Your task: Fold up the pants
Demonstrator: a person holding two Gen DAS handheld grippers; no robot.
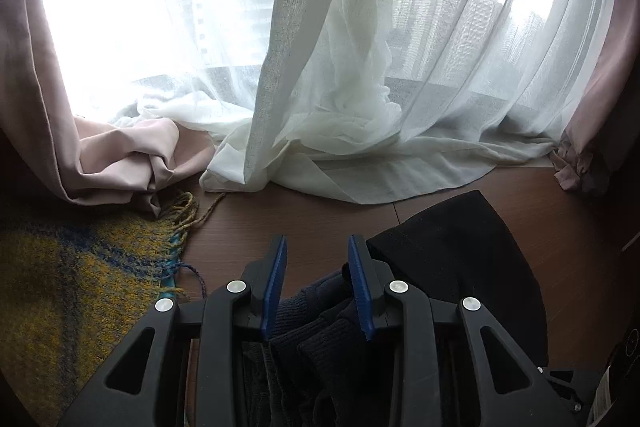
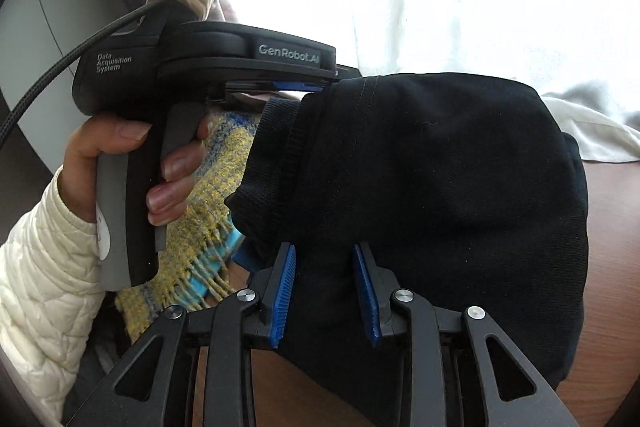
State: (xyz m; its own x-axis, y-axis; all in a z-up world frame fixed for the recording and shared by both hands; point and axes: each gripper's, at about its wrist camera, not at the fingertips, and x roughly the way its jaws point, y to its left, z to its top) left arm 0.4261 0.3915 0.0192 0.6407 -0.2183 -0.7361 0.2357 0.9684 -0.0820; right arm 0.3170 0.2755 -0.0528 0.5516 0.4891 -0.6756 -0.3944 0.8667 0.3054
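Black pants (image 1: pixel 452 259) lie bunched on the brown wooden surface (image 1: pixel 280 215), right of my left gripper (image 1: pixel 318 241). Their dark ribbed cuff (image 1: pixel 316 319) sits between the left gripper's blue pads, low near the base, and is pinched there. In the right wrist view the pants (image 2: pixel 440 167) fill the middle, with the ribbed cuff (image 2: pixel 276 135) at their left end. My right gripper (image 2: pixel 324 249) is shut on the near edge of the black cloth, which fills the gap between its pads. The left gripper (image 2: pixel 320 85) holds the far edge near the cuff.
A yellow and blue fringed scarf (image 1: pixel 72 275) lies to the left on the surface, also under the left gripper's handle (image 2: pixel 216 187). White sheer curtains (image 1: pixel 340 107) and a pink curtain (image 1: pixel 120 155) pool at the far edge. A hand (image 2: pixel 120 143) in a white quilted sleeve (image 2: pixel 40 267) grips the handle.
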